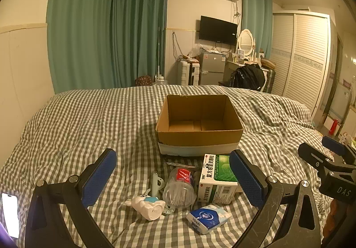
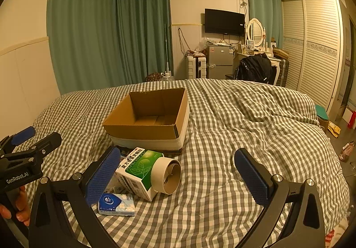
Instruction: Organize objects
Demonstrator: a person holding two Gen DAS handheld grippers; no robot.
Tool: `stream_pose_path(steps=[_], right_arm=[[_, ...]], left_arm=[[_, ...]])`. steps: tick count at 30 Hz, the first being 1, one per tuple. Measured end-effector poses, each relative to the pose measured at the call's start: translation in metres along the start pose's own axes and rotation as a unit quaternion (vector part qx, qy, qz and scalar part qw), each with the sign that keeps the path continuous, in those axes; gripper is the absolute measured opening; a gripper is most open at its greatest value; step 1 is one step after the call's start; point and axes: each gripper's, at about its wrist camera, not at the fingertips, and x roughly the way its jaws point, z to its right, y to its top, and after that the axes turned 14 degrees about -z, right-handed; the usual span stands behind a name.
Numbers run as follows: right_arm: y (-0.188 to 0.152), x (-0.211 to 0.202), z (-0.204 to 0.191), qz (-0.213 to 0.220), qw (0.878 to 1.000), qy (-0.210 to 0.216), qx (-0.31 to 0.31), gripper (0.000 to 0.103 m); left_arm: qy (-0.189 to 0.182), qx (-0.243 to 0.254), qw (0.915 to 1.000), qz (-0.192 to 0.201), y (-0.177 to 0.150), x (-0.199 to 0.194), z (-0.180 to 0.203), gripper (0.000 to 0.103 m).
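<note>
Hovering wide apart and empty, left gripper (image 1: pixel 172 177) and right gripper (image 2: pixel 178 172), above medicine box (image 1: pixel 219 177), cotton swab jar (image 1: pixel 179 190), tissue pack (image 1: pixel 208 218), lying beside empty cardboard box (image 1: pixel 199 134) on bed (image 1: pixel 77 127).

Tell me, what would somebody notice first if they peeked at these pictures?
Probably the open cardboard box, sitting empty in the middle of the checked bed cover. Next comes the little heap of things just in front of it: a green and white medicine box, a roll of tape leaning on that box, a blue tissue pack and a white toy. Both blue-padded tongs, left and right, are open.
</note>
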Motion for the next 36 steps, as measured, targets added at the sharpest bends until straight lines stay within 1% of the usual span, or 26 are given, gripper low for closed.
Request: stream_pose_path(steps=[19,31,35,36], right_arm=[[-0.001,0.0,-0.001,-0.005,1.0,0.003,-0.001,0.103],[0.0,-0.003,-0.007,-0.004,1.0,-0.001,-0.013,0.103],[0.0,-0.002,-0.011,-0.005,1.0,0.0,-0.017,0.103],[-0.001,-0.001,-0.011,-0.006,1.0,0.001,-0.018,0.103]], left_arm=[[-0.001,-0.001,1.0,-0.002,-0.001,0.001,-0.002,0.103],[-0.001,0.001,1.0,-0.002,-0.004,0.001,-0.005,0.103],[0.003,0.0,0.9999,-0.01,-0.004,0.005,-0.008,0.103],[0.005,-0.003,0.9998,-0.018,-0.004,0.008,-0.011,0.103]])
